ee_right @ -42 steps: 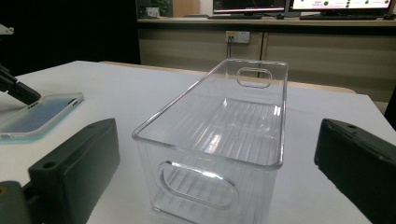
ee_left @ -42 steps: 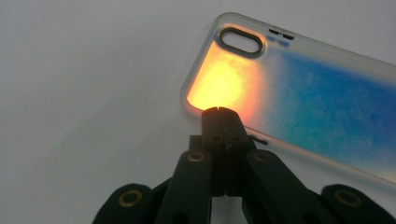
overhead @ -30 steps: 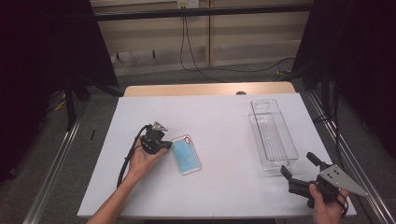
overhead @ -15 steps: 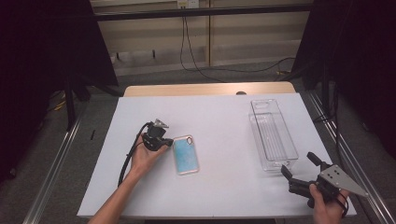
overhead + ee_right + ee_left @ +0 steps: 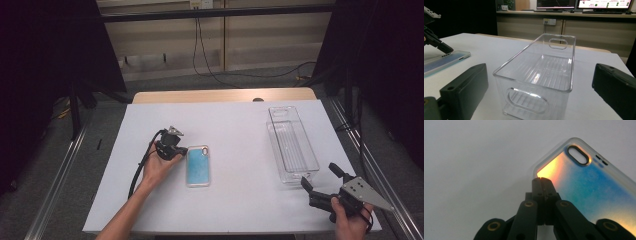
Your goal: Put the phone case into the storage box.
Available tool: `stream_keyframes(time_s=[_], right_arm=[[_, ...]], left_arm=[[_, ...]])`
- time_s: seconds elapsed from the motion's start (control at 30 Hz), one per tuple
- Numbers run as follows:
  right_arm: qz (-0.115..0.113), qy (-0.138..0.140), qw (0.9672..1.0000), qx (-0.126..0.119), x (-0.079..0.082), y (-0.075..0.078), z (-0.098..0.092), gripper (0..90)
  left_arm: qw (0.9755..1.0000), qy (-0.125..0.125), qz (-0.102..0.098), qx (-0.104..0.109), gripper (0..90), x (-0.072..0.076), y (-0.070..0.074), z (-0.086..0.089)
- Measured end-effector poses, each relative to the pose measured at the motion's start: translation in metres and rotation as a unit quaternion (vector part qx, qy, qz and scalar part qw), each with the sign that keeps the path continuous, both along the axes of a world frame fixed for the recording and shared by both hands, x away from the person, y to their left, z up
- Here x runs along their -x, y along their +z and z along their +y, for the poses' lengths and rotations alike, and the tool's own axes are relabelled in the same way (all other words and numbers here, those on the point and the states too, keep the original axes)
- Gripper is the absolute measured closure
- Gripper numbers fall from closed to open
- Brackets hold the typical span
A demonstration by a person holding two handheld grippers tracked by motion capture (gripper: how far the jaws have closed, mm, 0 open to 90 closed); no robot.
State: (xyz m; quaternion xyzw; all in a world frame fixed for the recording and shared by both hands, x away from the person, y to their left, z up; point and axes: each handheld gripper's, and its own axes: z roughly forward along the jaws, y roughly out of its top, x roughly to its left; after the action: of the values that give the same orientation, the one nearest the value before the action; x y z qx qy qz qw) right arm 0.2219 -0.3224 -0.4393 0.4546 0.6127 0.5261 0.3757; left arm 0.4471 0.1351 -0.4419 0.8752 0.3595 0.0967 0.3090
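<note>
Left hand-held gripper (image 5: pixel 541 179), clenched empty, noses the phone case (image 5: pixel 198 165) corner; next it must open to grasp; right hand-held gripper (image 5: pixel 320 181) waits released by the bin (image 5: pixel 291 145).

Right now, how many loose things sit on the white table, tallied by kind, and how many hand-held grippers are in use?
Phone case, blue with clear rim: 1
Clear plastic bin: 1
Hand-held grippers: 2, the left hand-held gripper with jaws shut at the phone case's corner, and the right hand-held gripper with jaws open near the bin
Total: 4
</note>
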Motion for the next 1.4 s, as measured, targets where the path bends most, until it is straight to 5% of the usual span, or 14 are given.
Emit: stream_keyframes(time_s=[1.4], right_arm=[[-0.001, -0.002, 1.0000, 0.002, 0.001, 0.000, 0.000, 0.0]], left_arm=[[0.9998, -0.013, -0.007, 0.015, 90.0, -0.010, -0.006, -0.020]])
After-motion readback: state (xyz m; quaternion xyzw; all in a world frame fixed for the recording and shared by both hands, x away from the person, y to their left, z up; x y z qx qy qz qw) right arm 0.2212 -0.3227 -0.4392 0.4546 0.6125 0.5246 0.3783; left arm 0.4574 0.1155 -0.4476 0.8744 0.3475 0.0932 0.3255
